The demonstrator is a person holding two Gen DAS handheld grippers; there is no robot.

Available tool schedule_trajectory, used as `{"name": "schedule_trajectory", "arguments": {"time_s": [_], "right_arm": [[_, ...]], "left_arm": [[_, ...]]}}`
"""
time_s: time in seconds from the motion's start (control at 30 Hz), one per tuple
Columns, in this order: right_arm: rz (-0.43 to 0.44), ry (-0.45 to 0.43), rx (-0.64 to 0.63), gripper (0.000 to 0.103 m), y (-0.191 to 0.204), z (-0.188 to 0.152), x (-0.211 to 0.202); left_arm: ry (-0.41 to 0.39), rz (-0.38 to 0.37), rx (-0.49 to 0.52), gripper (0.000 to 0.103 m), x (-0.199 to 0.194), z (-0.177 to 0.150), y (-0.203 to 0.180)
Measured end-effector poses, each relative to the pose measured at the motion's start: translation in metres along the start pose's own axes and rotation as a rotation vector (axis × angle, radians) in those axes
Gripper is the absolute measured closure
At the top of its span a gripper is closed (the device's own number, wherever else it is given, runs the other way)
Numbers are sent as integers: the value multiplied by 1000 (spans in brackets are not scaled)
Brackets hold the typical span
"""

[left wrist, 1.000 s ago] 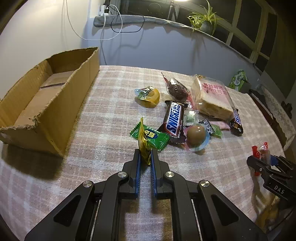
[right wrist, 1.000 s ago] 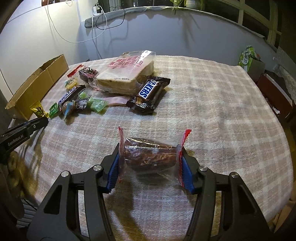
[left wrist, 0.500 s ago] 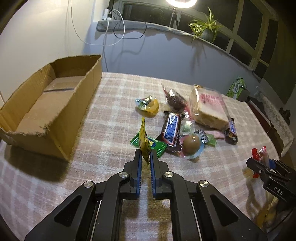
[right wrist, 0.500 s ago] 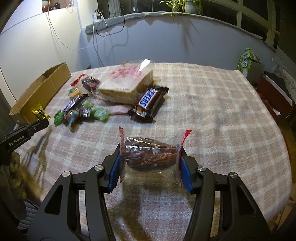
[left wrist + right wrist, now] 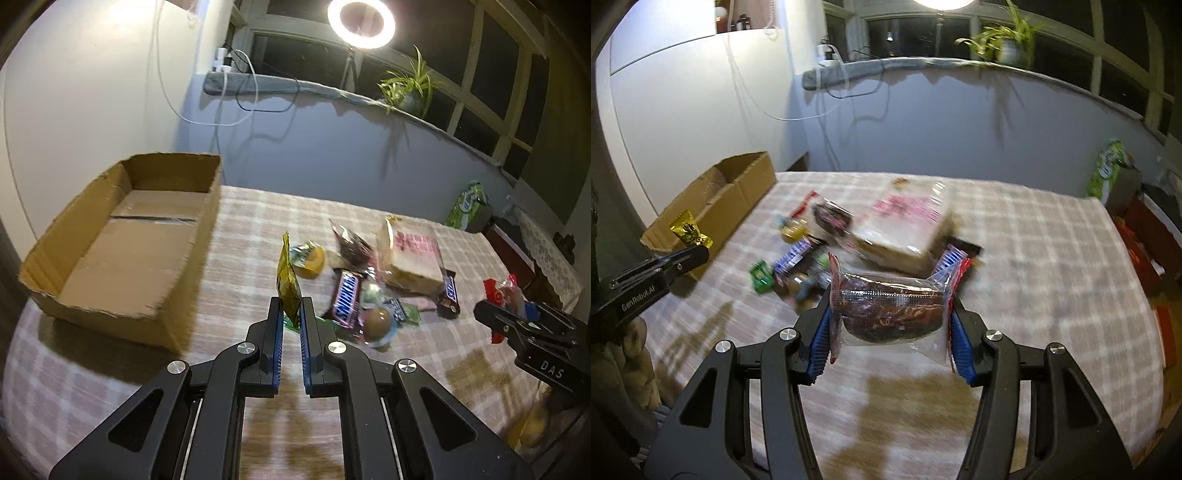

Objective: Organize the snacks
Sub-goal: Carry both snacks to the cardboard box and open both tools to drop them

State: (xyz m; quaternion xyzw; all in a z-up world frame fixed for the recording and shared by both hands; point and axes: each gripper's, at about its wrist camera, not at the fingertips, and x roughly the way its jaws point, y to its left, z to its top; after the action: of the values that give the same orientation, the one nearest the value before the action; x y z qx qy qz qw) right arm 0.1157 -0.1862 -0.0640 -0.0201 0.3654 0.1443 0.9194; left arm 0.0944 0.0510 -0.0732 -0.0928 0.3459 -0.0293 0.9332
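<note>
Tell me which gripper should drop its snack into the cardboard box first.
Left, probably. The left gripper, shut on the yellow candy packet, sits just beside the cardboard box. The right gripper, holding the brown pastry pack, is across the snack pile from it.

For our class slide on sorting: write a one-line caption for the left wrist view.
Left gripper pinches a gold snack packet above the checked table, beside an open cardboard box.

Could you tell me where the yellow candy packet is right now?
The left gripper pinches the yellow candy packet above the table, right of the cardboard box.
</note>
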Motion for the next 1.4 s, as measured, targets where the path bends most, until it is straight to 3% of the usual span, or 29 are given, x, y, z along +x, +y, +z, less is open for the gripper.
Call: {"name": "schedule_trajectory", "arguments": {"time_s": [0.5,0.93,1.4], "right_arm": [[177,-30,-166,46,108,63,41],[325,15,-244,46,192,99,88],[366,68,-298,42,244,108,124]], "left_arm": [[-52,104,-65,96,-18,17,69],[-56,139,-105,96,-19,21,110],[-52,130,-140,95,-18,20,132]]}}
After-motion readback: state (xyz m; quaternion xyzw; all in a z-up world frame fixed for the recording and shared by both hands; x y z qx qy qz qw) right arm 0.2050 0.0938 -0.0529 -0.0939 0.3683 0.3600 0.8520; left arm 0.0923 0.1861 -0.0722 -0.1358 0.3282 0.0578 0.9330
